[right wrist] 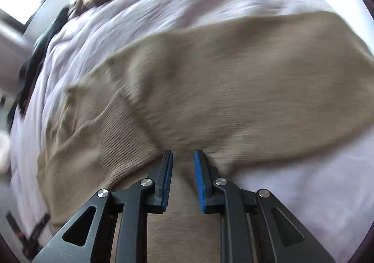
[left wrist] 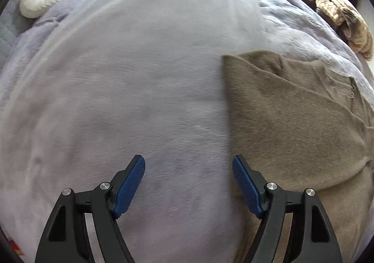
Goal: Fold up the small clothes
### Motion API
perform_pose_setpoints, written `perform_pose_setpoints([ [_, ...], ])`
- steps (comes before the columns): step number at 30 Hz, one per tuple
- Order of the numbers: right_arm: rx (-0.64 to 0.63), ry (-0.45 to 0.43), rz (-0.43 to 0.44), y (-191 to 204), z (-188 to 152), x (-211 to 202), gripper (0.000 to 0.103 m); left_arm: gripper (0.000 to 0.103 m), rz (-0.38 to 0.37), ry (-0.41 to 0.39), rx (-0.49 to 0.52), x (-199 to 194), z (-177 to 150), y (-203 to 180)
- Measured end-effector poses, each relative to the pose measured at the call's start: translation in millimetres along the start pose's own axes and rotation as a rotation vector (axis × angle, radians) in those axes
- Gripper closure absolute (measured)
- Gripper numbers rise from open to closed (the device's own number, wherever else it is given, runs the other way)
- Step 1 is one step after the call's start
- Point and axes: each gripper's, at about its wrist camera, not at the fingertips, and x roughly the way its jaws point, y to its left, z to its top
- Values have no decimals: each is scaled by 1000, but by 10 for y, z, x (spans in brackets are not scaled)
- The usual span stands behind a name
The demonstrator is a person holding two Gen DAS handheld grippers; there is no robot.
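A folded beige knitted sweater (left wrist: 292,118) lies flat on the pale lilac fleece blanket (left wrist: 140,64) of the bed. The left gripper (left wrist: 188,164) hangs over the blanket just beside the sweater's left edge, its jaws wide apart and empty. The right gripper (right wrist: 183,157) stands above the sweater, jaws slightly apart, pinching nothing.

We noted a matt, ribbed knit on the tan sweater (right wrist: 210,76) and soft lilac fleece on the blanket (left wrist: 140,76). Gripper pads (left wrist: 129,187) looked like textured blue plastic.
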Motion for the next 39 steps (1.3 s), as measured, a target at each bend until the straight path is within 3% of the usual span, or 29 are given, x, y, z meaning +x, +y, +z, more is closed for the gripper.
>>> perform_pose_setpoints([
  [3,-42,3,102,98,-13,-70,81,25,-13,-14,19,-118,-3,-67],
  [8,-75,85,241,267,-97,-122,78,25,-58,-19,91,-380,-74,-399],
  [9,-70,103,254,305,-113,-120,76,25,-78,-9,110,-429,-105,-508],
  [11,-53,135,281,315,-208,-162,57,25,-105,12,135,-501,-199,-650],
  [14,-35,162,304,209,-281,-237,49,25,-141,41,176,-592,-346,-907],
  [22,110,181,284,-637,-502,-528,49,25,-207,121,261,-727,-734,-1643],
  [32,409,27,290,-1887,-284,-811,49,25,-222,150,342,-751,-985,-2590],
  [39,557,-91,325,-2536,82,-784,48,25,-228,171,371,-693,-1095,-2982],
])
